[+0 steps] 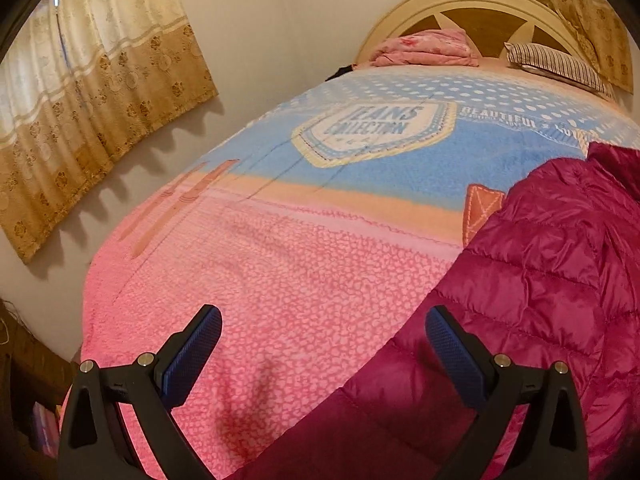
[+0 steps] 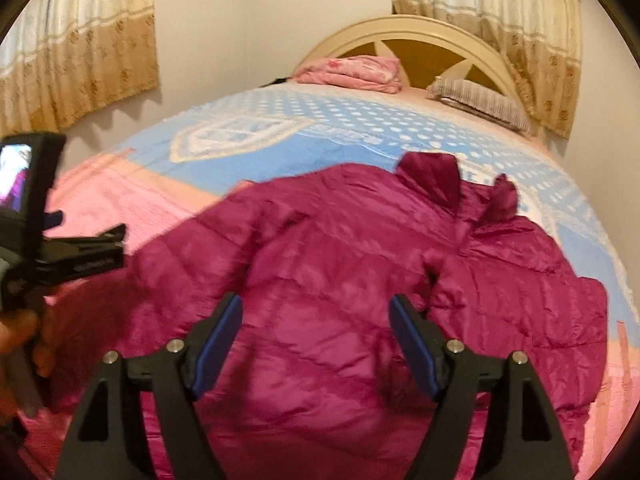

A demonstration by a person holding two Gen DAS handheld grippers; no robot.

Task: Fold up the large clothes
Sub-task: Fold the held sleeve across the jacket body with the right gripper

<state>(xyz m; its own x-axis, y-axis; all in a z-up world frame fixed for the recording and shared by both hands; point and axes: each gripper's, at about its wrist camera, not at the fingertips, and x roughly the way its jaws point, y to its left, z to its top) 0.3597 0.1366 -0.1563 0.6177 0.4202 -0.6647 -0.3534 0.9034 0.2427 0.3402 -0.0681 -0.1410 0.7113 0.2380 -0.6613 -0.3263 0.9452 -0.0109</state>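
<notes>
While both tongs stand released and empty, the left gripper (image 1: 323, 338) hangs over the pink blanket (image 1: 280, 280) beside the jacket, and the right gripper (image 2: 316, 332) hangs above the magenta puffer jacket (image 2: 320, 248), which lies spread across the blanket below the headboard (image 2: 404, 26); its slick, puffy shell could slide or spring open if pinched shallowly

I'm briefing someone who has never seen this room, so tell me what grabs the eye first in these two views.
A magenta puffer jacket dominates, spread on the near part of the bed, collar toward the headboard. Under it lies a pink-and-blue fleece blanket printed with a "JEANS COLLECTION" badge in its blue band. In front, the right gripper stands open above the jacket with nothing between its blue pads, and the left gripper stands open over bare blanket.
</notes>
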